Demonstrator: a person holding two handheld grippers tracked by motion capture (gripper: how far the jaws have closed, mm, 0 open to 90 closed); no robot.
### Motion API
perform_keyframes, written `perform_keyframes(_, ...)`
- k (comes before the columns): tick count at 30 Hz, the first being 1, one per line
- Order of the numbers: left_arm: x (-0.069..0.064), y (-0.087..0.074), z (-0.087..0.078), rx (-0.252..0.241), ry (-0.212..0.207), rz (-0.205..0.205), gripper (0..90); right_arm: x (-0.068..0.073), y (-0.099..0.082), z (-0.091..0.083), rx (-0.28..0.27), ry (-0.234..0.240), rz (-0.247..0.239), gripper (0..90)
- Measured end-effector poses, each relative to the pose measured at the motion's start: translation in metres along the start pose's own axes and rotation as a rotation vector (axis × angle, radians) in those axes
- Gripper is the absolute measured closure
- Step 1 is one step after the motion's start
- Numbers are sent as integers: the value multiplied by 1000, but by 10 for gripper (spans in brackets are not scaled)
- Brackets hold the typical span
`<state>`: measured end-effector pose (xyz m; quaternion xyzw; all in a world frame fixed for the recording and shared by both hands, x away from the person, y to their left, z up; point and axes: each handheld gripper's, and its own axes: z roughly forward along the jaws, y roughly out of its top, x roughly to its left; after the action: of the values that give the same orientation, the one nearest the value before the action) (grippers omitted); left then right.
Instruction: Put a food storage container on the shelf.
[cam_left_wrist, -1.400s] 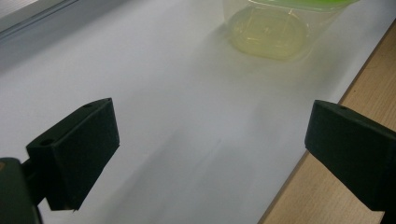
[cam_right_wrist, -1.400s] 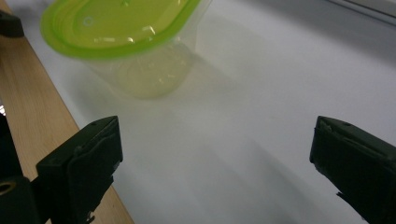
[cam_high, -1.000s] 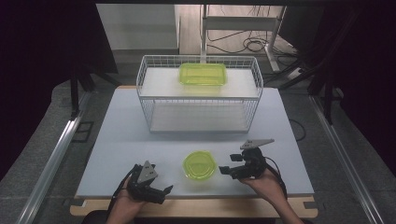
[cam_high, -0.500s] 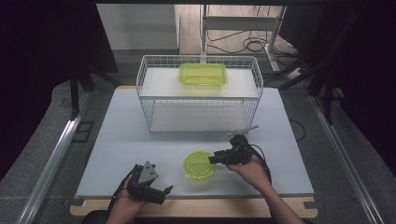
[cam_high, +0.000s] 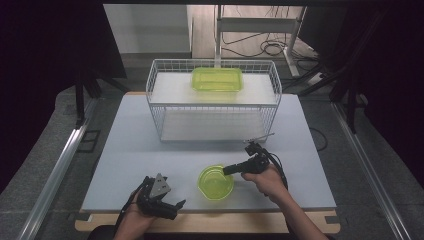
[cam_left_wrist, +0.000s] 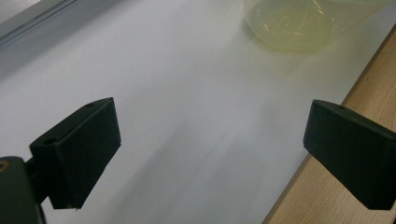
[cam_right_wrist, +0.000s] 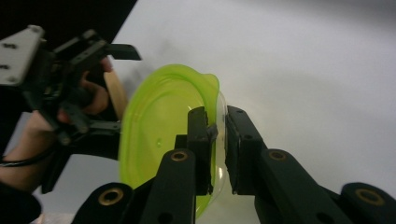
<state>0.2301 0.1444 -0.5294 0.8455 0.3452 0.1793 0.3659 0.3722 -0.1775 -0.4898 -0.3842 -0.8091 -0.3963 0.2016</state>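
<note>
A translucent green bowl (cam_high: 215, 182) stands on the white table near its front edge. My right gripper (cam_high: 230, 170) reaches in from the right. Its jaws have just been closing, one inside and one outside the bowl's wall, and now pinch the rim. The right gripper view shows the right gripper (cam_right_wrist: 218, 135) clamped on the bowl (cam_right_wrist: 159, 135). My left gripper (cam_high: 175, 207) rests left of the bowl, open, with nothing between its fingers. In its own view the left gripper (cam_left_wrist: 212, 149) spans bare table, the bowl (cam_left_wrist: 299, 23) ahead.
A white wire basket (cam_high: 215, 100) stands at the back of the table, with a green rectangular container (cam_high: 217, 79) on its upper shelf. A wooden strip (cam_left_wrist: 364, 84) borders the table's front edge. The person's hand holds the left gripper (cam_right_wrist: 116, 86).
My right gripper has moved left to the bowl and its jaws have closed from wide open onto the rim. The left gripper has stayed put.
</note>
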Motion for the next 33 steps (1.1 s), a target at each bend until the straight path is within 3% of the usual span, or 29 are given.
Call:
perform_keyframes(6,-1,0,0,-2,2,2,39,7,2,-5,-19,-6,-19,817)
perform_keyframes(17,-1,0,0,-1,1,1,39,12,8,-25,-107,33,-23,818)
perform_keyframes(33,-1,1,1,-1,-3,2,39,28,27,-56,-213,51,-48,819)
